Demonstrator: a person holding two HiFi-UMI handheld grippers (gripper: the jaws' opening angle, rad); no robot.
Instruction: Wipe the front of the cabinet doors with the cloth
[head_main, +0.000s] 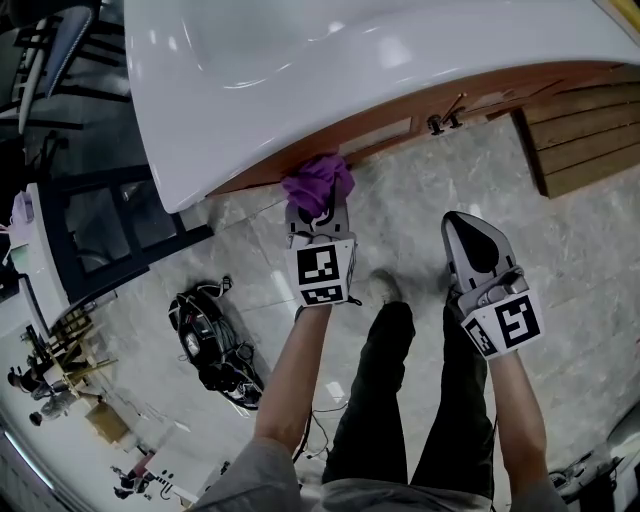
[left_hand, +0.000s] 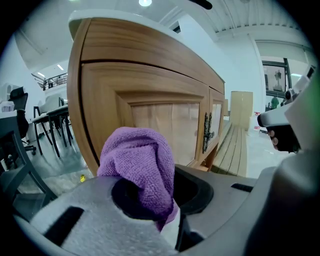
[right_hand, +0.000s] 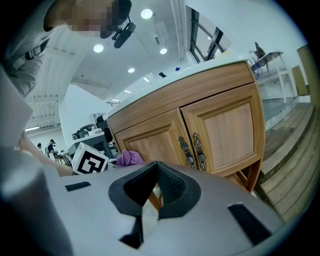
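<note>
A bunched purple cloth (head_main: 318, 184) (left_hand: 140, 165) (right_hand: 128, 158) is held in my left gripper (head_main: 318, 215) (left_hand: 165, 210), which is shut on it. The cloth sits close to the left wooden cabinet door (left_hand: 165, 125) (head_main: 385, 135), just under the white countertop (head_main: 350, 60); contact with the wood is unclear. My right gripper (head_main: 470, 240) (right_hand: 150, 200) hangs to the right, farther from the cabinet, its jaws closed together with nothing in them. It faces the pair of doors (right_hand: 225, 130) and their ornate metal handles (right_hand: 192, 150) (head_main: 445, 118).
A slatted wooden pallet (head_main: 585, 130) (left_hand: 237, 145) lies on the marble floor to the right of the cabinet. A dark bag (head_main: 215, 345) lies on the floor at my left. Dark-framed furniture (head_main: 100, 220) stands further left. The person's legs (head_main: 400, 400) are below.
</note>
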